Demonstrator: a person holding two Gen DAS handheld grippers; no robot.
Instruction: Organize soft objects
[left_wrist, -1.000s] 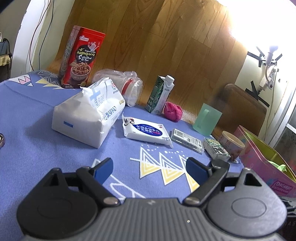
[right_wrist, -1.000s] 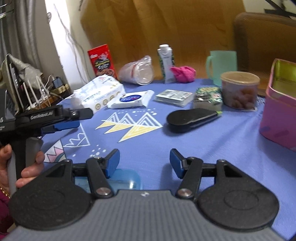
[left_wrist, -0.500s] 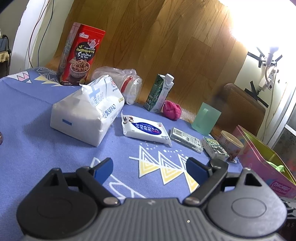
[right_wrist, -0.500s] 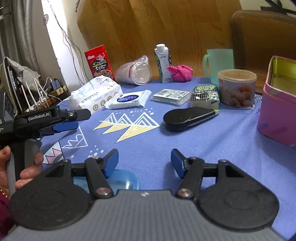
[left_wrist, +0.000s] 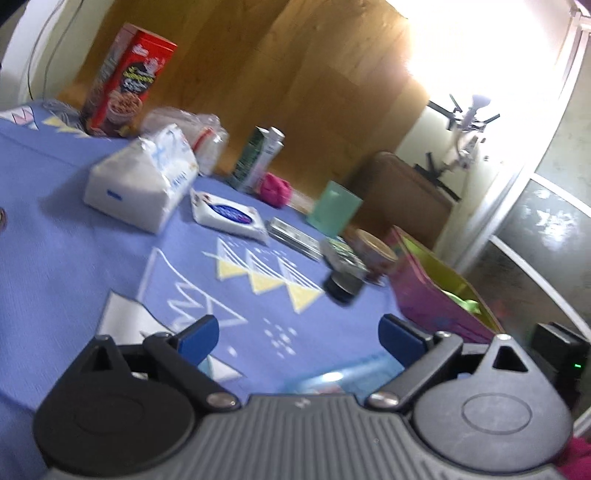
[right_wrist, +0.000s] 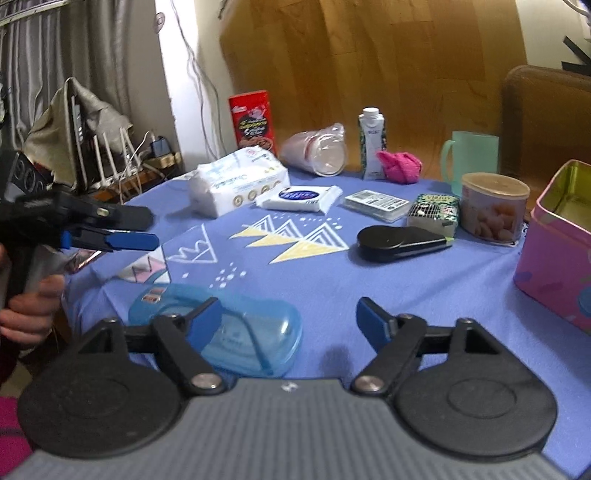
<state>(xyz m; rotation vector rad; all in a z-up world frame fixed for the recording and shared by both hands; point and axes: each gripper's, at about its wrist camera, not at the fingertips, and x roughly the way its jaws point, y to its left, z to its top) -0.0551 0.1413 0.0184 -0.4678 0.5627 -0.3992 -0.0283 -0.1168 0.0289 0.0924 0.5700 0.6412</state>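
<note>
On the blue patterned tablecloth lie a large white tissue pack (left_wrist: 136, 184) (right_wrist: 240, 181), a flat wet-wipes pack (left_wrist: 229, 214) (right_wrist: 299, 197) and a crumpled pink cloth (left_wrist: 275, 188) (right_wrist: 399, 166) near the back. A pink tin box (left_wrist: 432, 299) (right_wrist: 554, 266) stands open at the right. My left gripper (left_wrist: 299, 336) hovers over the near cloth, its jaws opening with nothing between them; it also shows side-on as the left gripper (right_wrist: 147, 229) in a hand. My right gripper (right_wrist: 291, 321) is opening too; a clear blue case (right_wrist: 229, 332) lies on the table under its left finger, unpressed.
Along the back stand a red snack box (right_wrist: 253, 118), a bag of plastic cups (right_wrist: 317, 151), a milk carton (right_wrist: 371, 144) and a green mug (right_wrist: 469, 155). Nearer are a card box (right_wrist: 376, 203), a green packet (right_wrist: 434, 214), a snack jar (right_wrist: 493, 206) and a black flat device (right_wrist: 399, 242).
Both grippers' jaws have spread wider. The left wrist view has swung right and tilted, now blurred. The right wrist view has drawn back, showing more of the blue case.
</note>
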